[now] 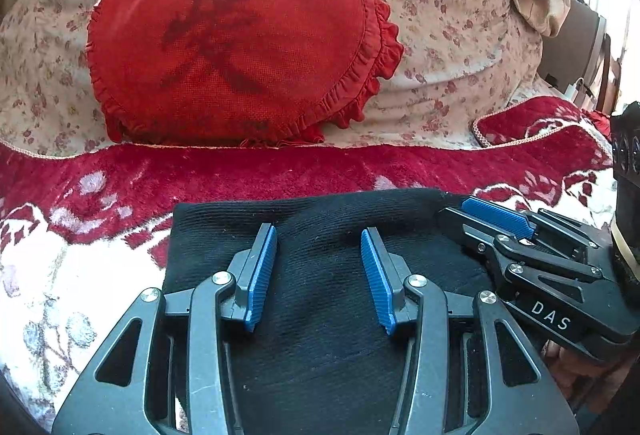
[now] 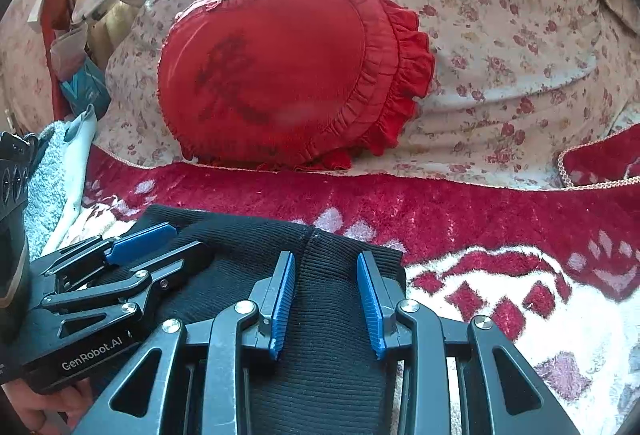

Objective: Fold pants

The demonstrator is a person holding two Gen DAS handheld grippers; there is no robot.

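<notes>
Fingers of the left gripper (image 1: 319, 259) stand parted over the black pants (image 1: 320, 315), blue pads facing each other with knit cloth lying flat in the gap and no pad pressing on it; nothing is grasped. Just beside it, the right gripper (image 2: 326, 287) shows the same: its fingers are apart, the pads clear of the cloth, and a ribbed band with a centre seam runs up between them. Both grippers point down at the cloth and sit close together, each showing in the other's camera: the right one at the right edge of the left view (image 1: 520, 235), the left one at the left edge of the right view (image 2: 132, 255). A hand (image 2: 40, 403) is partly seen under the left gripper's body. The pants lie as a compact dark bundle on a red and white blanket (image 2: 480, 219), with their far edge straight and the blanket bare beyond it. Farther back, a red frilled cushion (image 1: 236, 43) leans against a floral cover (image 1: 440, 15). At the left of the right view, a pale towel (image 2: 52, 187) sits beside the blanket.
</notes>
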